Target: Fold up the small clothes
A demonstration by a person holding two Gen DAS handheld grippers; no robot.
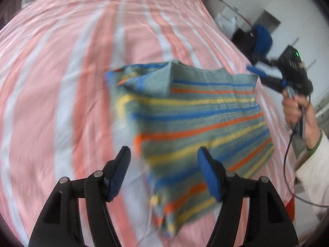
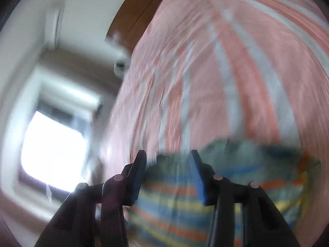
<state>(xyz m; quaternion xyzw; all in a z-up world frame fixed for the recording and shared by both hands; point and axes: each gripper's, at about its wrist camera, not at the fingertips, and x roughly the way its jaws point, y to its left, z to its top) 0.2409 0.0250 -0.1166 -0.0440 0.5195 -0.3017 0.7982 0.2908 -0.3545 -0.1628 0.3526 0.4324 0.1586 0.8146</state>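
The left claw (image 1: pixel 163 173) stands wide apart with nothing pressed between its blue pads; the near corner of the striped knit garment (image 1: pixel 195 123) lies below the gap, loose on the pink-and-white striped bedspread (image 1: pixel 61 82). The garment sits right of the bed's middle, with one flap turned over at its far left corner. Its near edge looks rumpled and narrow rather than squared, so the main risk, as I judge it, is a crooked fold: with both claws free, nothing pins the cloth, and the soft knit could creep or spring open on the yielding bedding. A next pinch taken at the bunched corner could catch several layers and drag the whole piece.

Further right, the right claw (image 1: pixel 257 71) hovers beside the garment's far right corner, held by a hand (image 1: pixel 296 107) in a pale sleeve; a trailing cable (image 1: pixel 287 164) hangs near the cloth's edge and could snag it.

The left wrist view shows the whole garment, its folded flap and the other claw's position. The right wrist view, heavily blurred, shows what that one cannot: the right claw (image 2: pixel 168 170) has its pads parted and empty, with the garment (image 2: pixel 226 195) underneath, plus a bright window (image 2: pixel 53 152) and the wooden headboard (image 2: pixel 133 16).
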